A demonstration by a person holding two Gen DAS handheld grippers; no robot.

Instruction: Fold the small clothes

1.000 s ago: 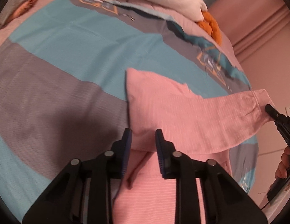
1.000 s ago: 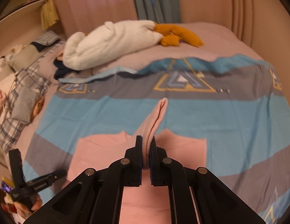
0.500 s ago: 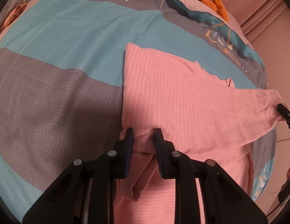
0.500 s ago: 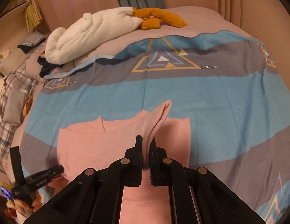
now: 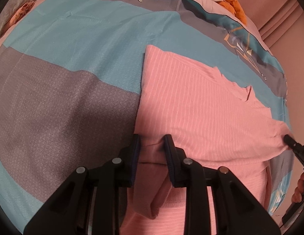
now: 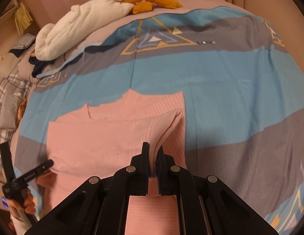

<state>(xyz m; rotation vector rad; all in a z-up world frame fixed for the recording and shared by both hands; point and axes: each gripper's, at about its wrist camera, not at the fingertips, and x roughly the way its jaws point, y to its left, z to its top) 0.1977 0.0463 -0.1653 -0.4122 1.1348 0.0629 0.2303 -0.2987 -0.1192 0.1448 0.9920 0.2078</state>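
Two views | right gripper [image 6: 153,152] pinches pink shirt [image 6: 105,137] | left gripper [image 5: 151,146] straddles fold

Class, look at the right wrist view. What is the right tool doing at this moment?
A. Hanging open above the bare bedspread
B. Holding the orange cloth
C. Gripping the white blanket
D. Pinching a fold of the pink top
D: the right tool has its fingers closed on a raised fold of the pink top, which lies on the striped bedspread, far from the white blanket.
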